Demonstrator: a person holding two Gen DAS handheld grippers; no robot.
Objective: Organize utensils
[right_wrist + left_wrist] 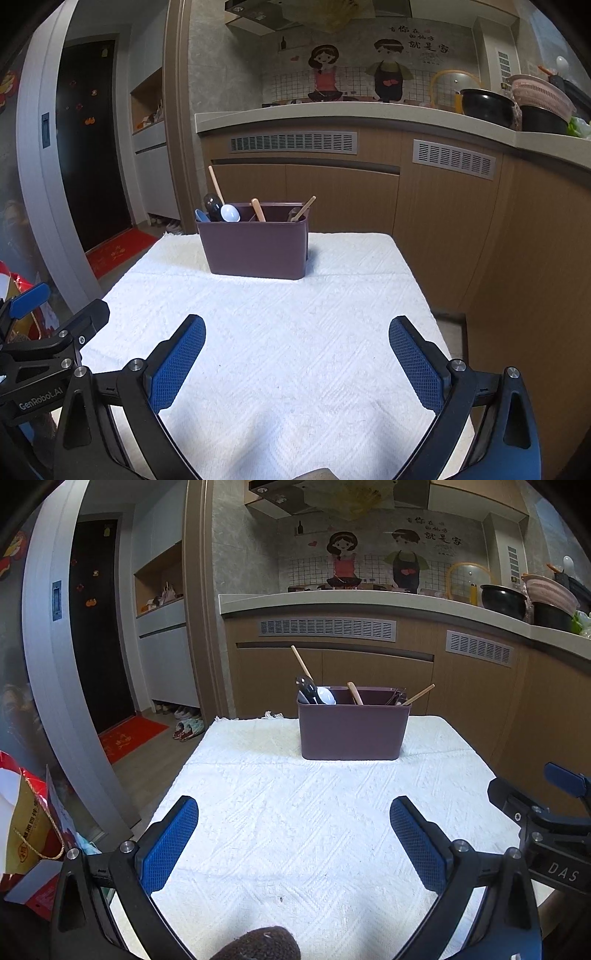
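Observation:
A dark purple utensil holder (352, 729) stands at the far side of the table; it also shows in the right wrist view (256, 245). In it are a white spoon (327, 695), a black ladle (304, 686), wooden handles (354, 693) and chopsticks (419, 695). A light blue spoon (201, 215) shows in the right wrist view. My left gripper (293, 840) is open and empty above the near part of the table. My right gripper (297, 360) is open and empty beside it, to its right.
A white textured cloth (295, 812) covers the table. Wooden kitchen cabinets (369, 672) with a counter stand behind it. Pots and a pink basket (543, 96) sit on the counter at right. A red bag (26, 830) stands at left.

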